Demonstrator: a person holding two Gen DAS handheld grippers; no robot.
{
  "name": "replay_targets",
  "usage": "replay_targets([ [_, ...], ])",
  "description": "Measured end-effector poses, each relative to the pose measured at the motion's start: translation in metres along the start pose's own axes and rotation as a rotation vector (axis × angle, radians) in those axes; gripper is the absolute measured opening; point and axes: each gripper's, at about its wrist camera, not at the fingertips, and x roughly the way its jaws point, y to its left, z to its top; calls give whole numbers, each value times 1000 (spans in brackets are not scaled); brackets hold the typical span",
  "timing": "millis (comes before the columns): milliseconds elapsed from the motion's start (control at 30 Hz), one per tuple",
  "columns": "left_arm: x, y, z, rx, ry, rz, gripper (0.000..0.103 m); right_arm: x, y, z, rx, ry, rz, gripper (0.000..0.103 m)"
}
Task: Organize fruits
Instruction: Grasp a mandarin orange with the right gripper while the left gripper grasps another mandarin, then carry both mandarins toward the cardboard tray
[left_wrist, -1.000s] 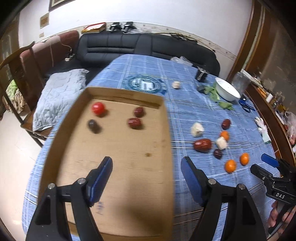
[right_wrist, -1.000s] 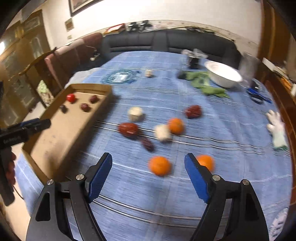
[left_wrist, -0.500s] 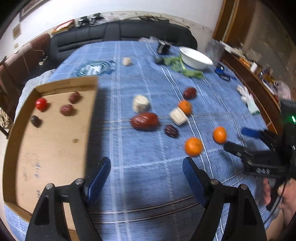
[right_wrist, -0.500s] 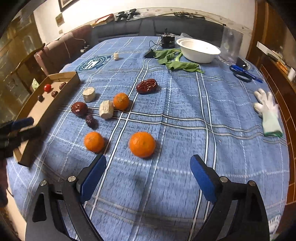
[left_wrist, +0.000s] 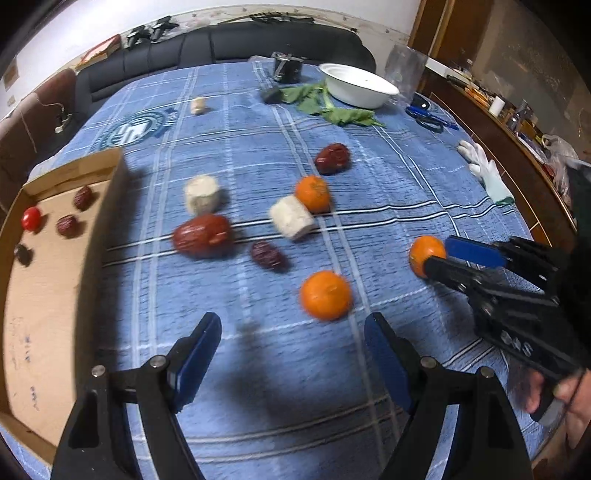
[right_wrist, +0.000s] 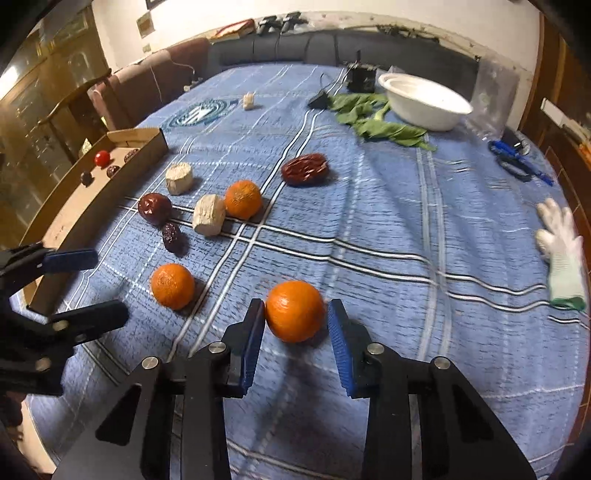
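3 small oranges lie on the blue checked table: orange one (right_wrist: 294, 311) sits between the pads of the right hand-held gripper (right_wrist: 295, 345), orange two (right_wrist: 172, 285) just to its left, orange three (right_wrist: 243, 198) farther back, touching a pale cut chunk (right_wrist: 209, 215). Near them lie 2 big red dates (right_wrist: 305, 169) (right_wrist: 154, 208), a small dark date (right_wrist: 172, 235) and another pale chunk (right_wrist: 178, 178). The cardboard tray (right_wrist: 66, 218) at the left holds a red cherry tomato (right_wrist: 102, 158) and 3 dark dates (right_wrist: 113, 170), lying apart

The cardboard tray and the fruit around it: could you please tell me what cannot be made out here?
- Cardboard tray: near end cut off by the left wrist view's edge.
- Dark fruits in the tray: too small to identify, right wrist view.
- Near orange: motion-blurred, left wrist view.
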Motion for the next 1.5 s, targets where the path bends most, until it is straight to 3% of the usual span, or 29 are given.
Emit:
replay_targets([
  [100,14,-13,4,9,8,-2,79,-14,-4,-8,-28,-23,-36,34],
  [233,24,-21,7,23,-10,-4,35,-23,-12,-18,-19,-30,-36,34],
  [433,14,-9,3,-29,3,-34,34,-30,-17,-27,14,-42,-5,34],
  [800,-25,10,-13,19,-29,-94,34,-18,-24,-24,140,0,25,38],
  [833,-27,11,-13,19,-29,-100,34,-15,-22,-22,139,-5,14,46],
  [967,-32,14,-17,40,-31,-124,34,0,-19,-15,147,21,-52,47],
  [1000,-33,15,-18,41,-32,-128,34,4,-19,-14,155,24,-54,47],
  [1067,-36,18,-19,34,-33,-145,34,8,-18,-14,158,31,-86,34],
  [1300,-50,31,-18,20,-62,-178,34,-17,-7,-16,159,4,-128,33],
  [1500,-60,51,-18,-12,-85,-187,34,-43,19,-14,137,-40,-91,33],
])
